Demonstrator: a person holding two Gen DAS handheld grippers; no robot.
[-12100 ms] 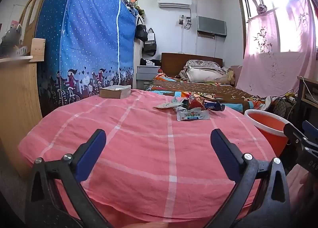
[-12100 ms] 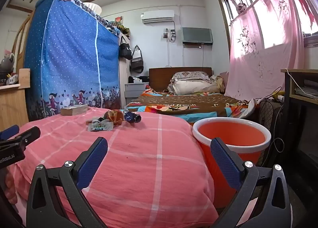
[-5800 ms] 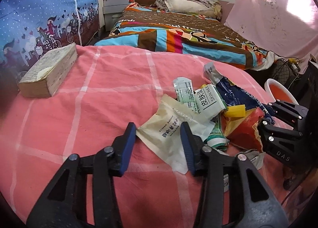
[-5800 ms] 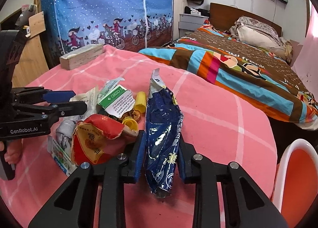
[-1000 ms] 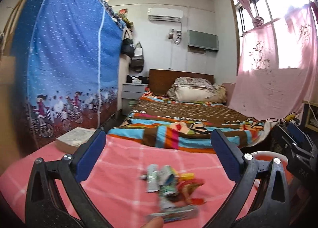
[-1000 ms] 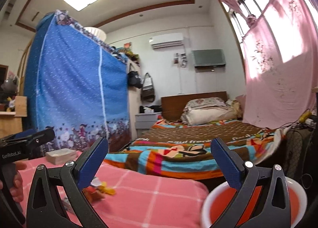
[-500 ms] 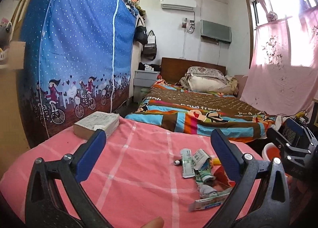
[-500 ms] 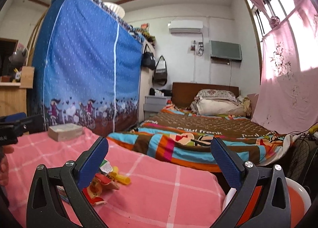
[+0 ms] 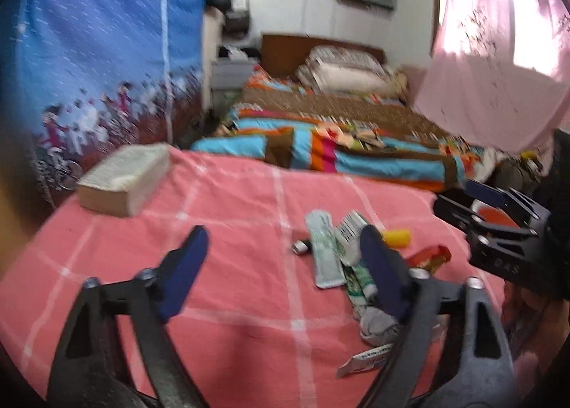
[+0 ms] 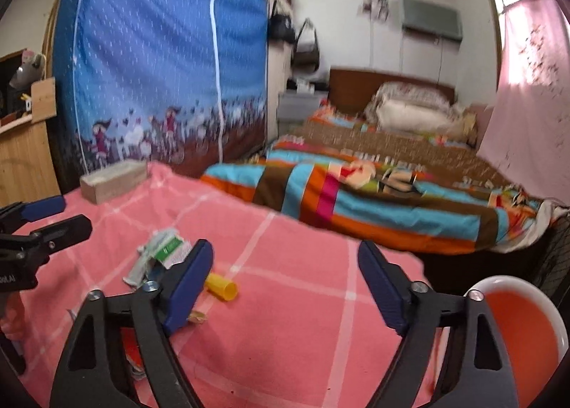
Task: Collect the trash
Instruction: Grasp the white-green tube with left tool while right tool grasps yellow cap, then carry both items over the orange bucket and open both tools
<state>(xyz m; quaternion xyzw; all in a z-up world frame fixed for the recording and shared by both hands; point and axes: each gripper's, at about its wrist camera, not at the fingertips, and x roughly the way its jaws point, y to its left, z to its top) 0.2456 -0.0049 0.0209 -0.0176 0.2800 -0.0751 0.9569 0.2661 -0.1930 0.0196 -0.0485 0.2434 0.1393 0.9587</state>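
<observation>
trash pile [image 9: 342, 258], loose wrappers and packets, lies on the pink checked tablecloth [image 9: 228, 215] toward the table's right side. items i can list from my left camera: a pale green sachet [image 9: 323, 251] lying flat; a white packet with barcode [image 9: 351, 230] touching it on the right; a yellow cap [image 9: 396, 238] just beside that; a red wrapper [image 9: 429, 256] past the cap; a crumpled grey piece [image 9: 376, 324] nearer me; a white strip with print [image 9: 367, 360] nearest the table edge. blur hides finer detail.

left gripper [image 9: 285, 276]: jaws spread wide, nothing between them, above the cloth with the pile at its right finger.

right gripper [image 10: 285, 287]: jaws likewise wide apart and empty, its left finger over the pile's edge, the yellow cap just beside that finger.

orange bucket [image 10: 541, 301] with white rim stands off the table's right edge, low in my right view.

tissue box [image 9: 123, 185] sits at the far left of the cloth, well apart from the pile.
</observation>
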